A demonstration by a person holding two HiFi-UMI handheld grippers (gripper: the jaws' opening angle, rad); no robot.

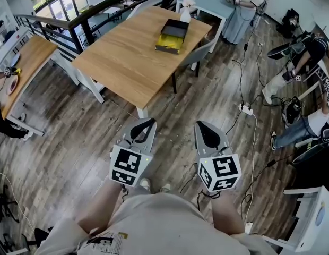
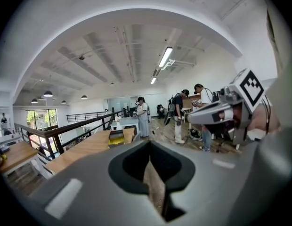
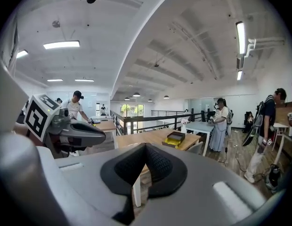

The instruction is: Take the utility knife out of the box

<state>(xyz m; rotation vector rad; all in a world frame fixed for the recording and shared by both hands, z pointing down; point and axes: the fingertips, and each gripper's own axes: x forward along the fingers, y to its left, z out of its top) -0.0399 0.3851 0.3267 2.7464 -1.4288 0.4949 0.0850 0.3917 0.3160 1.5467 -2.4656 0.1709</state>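
A black box with a yellow inside [image 1: 172,35] lies on the far end of a wooden table [image 1: 122,62], well ahead of me. The same box [image 2: 116,137] shows small in the left gripper view and again [image 3: 174,138] in the right gripper view. No utility knife can be made out at this distance. My left gripper [image 1: 147,122] and right gripper [image 1: 202,125] are held side by side above the wood floor, short of the table. The left gripper [image 2: 150,166] and the right gripper [image 3: 143,166] both have their jaws together, with nothing between them.
A grey chair [image 1: 202,51] stands at the table's right side. A black railing [image 1: 85,20] runs behind the table, and a pale blue table [image 1: 207,1] stands beyond it. People sit and stand at the right [image 1: 308,52]. Cables and a power strip [image 1: 244,109] lie on the floor.
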